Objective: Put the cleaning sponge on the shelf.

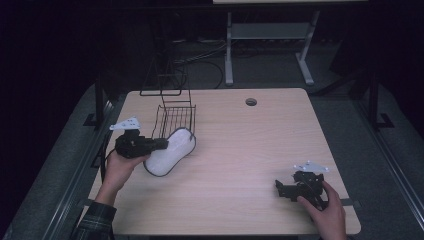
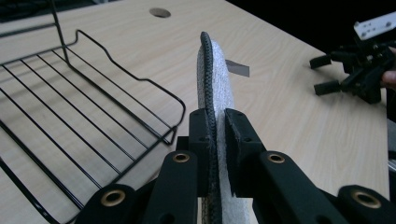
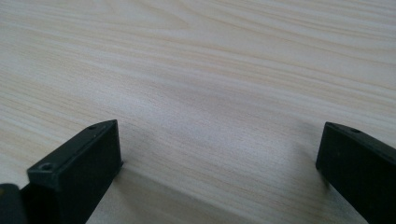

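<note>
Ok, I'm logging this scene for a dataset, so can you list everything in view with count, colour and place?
Insole: one, white fleecy face with a dark edge, left half of the table, held on edge by the left gripper just in front of the rack.
Wire rack: one, black, back-left of the table.
Table: one, light wood, with a round hole near its back edge.
Table frame: one, grey, on the floor behind.
Left gripper: one, black, jaws shut on the insole.
Right gripper: one, black, near-right of the table, jaws open over bare wood.
Hands: two, one holding each gripper.
</note>
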Action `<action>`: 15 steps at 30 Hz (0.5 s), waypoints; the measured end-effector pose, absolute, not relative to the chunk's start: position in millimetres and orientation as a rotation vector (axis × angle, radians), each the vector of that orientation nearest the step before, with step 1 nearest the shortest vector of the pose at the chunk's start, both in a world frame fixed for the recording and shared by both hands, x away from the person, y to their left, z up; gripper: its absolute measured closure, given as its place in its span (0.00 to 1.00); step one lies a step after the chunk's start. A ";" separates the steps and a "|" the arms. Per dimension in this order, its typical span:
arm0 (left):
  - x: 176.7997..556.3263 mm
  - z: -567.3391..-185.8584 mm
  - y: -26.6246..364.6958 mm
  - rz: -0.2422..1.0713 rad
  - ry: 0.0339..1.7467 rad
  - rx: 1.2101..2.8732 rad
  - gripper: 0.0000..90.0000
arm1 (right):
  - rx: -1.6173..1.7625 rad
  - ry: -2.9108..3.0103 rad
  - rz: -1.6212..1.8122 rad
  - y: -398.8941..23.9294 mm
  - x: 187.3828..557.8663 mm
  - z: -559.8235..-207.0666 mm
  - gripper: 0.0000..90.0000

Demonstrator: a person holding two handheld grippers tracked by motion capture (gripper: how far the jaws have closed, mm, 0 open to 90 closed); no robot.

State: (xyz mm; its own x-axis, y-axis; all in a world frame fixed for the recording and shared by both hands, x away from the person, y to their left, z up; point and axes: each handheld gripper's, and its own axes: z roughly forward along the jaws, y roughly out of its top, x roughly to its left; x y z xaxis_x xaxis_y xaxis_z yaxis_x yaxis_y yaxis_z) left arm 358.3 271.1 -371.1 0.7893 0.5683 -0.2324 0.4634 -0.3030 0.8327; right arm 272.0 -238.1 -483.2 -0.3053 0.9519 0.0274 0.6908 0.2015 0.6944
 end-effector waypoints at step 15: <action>387.8 -372.7 282.1 0.158 0.810 1.928 0.91 | 1.530 2.073 0.863 -238.1 272.0 -483.3 0.00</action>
